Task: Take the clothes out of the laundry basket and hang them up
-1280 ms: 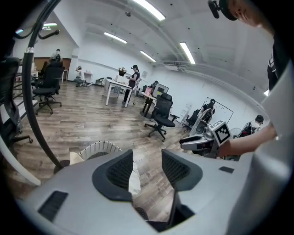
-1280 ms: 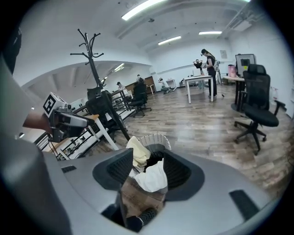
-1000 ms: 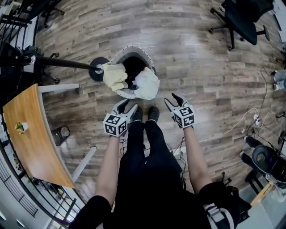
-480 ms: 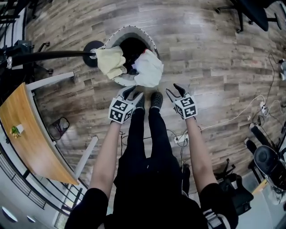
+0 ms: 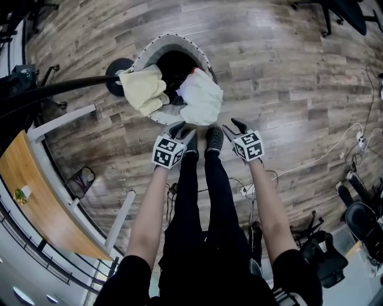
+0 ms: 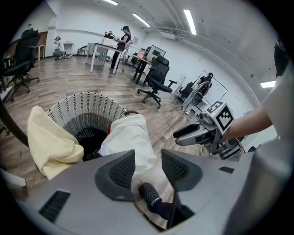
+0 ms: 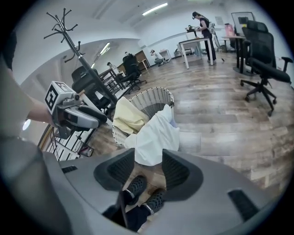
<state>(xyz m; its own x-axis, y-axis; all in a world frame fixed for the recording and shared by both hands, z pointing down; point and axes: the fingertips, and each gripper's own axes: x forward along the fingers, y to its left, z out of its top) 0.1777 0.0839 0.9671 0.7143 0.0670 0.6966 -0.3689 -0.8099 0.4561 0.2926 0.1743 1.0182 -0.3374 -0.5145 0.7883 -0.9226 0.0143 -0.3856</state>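
A white mesh laundry basket [image 5: 157, 46] stands on the wood floor just ahead of my feet. A pale yellow garment [image 5: 143, 89] hangs over its left rim and a white garment [image 5: 200, 98] over its near right rim. My left gripper [image 5: 181, 129] hovers open just short of the white garment [image 6: 131, 142], with nothing between its jaws. My right gripper [image 5: 232, 127] is open too, level with the left and beside the same garment [image 7: 156, 135]; its jaws have just been closing a little, with nothing between them. The basket's inside is dark.
A black coat rack pole [image 5: 54, 89] slants in from the left, its round base [image 5: 116, 69] beside the basket. A wooden table [image 5: 36, 203] stands at left. Cables [image 5: 323, 155] trail at right and office chairs [image 5: 335, 9] stand beyond. My shoes [image 5: 212, 140] are between the grippers.
Both grippers have dropped toward the basket and now sit close to its near rim. The garments have not moved.
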